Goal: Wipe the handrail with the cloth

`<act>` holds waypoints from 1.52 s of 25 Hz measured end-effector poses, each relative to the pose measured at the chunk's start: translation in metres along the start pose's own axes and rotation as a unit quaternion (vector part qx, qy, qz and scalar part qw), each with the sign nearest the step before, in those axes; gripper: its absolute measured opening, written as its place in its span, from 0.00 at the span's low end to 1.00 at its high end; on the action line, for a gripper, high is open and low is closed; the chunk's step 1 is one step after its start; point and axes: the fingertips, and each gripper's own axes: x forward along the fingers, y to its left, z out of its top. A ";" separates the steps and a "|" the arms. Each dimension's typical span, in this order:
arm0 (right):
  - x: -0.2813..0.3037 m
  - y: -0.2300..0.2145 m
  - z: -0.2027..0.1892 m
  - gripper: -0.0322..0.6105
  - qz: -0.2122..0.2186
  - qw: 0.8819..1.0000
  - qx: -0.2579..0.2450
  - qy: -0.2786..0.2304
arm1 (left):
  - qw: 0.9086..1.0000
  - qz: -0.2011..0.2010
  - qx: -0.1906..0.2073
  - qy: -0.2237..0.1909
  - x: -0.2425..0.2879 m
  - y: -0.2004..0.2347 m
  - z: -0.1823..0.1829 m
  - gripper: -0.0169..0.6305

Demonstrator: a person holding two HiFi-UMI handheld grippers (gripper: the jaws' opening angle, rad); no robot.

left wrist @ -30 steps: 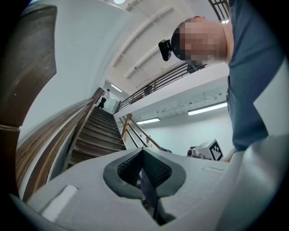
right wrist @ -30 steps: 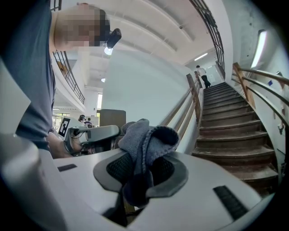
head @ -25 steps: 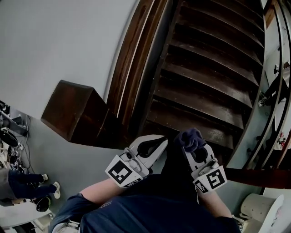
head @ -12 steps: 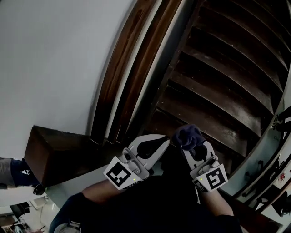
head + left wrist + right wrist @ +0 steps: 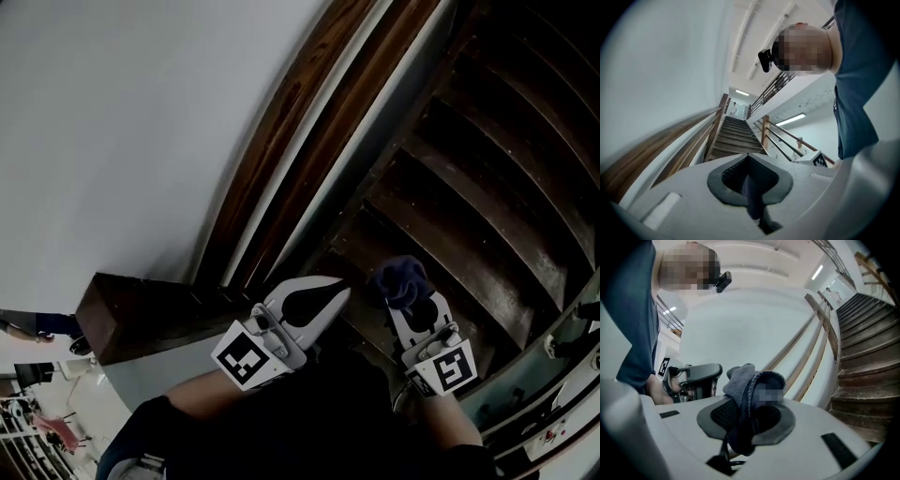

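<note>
A dark blue cloth bunches out of my right gripper, which is shut on it; in the right gripper view the cloth droops over the closed jaws of the right gripper. My left gripper is shut with nothing in it, its jaws pressed together in the left gripper view. The wooden handrail runs along the white wall, up and to the right, ahead of both grippers and apart from them. It also shows as the handrail at the left and the handrail beyond the cloth.
Dark wooden stairs climb at the right. A dark wooden ledge caps the wall's lower end, left of my left gripper. A second railing with posts borders the stairs' far side. A person's legs show below.
The head view has swung, so the handrail now crosses the middle and the ledge sits lower left. Both grippers stay close together; the right one keeps the cloth and has drifted slightly right.
</note>
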 end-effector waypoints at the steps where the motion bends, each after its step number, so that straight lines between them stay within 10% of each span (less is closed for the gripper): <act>1: 0.005 -0.003 0.008 0.20 0.004 1.000 -0.003 -0.003 | 1.000 0.007 0.002 -0.001 0.002 0.004 0.006 0.03; 23: 0.222 -0.054 0.138 0.20 0.044 0.986 -0.162 -0.004 | 0.993 0.093 0.039 -0.068 0.048 0.175 0.089 0.03; 38: 0.370 -0.119 0.184 0.20 0.005 0.926 -0.369 0.085 | 0.986 0.149 0.029 -0.075 0.064 0.261 0.091 0.03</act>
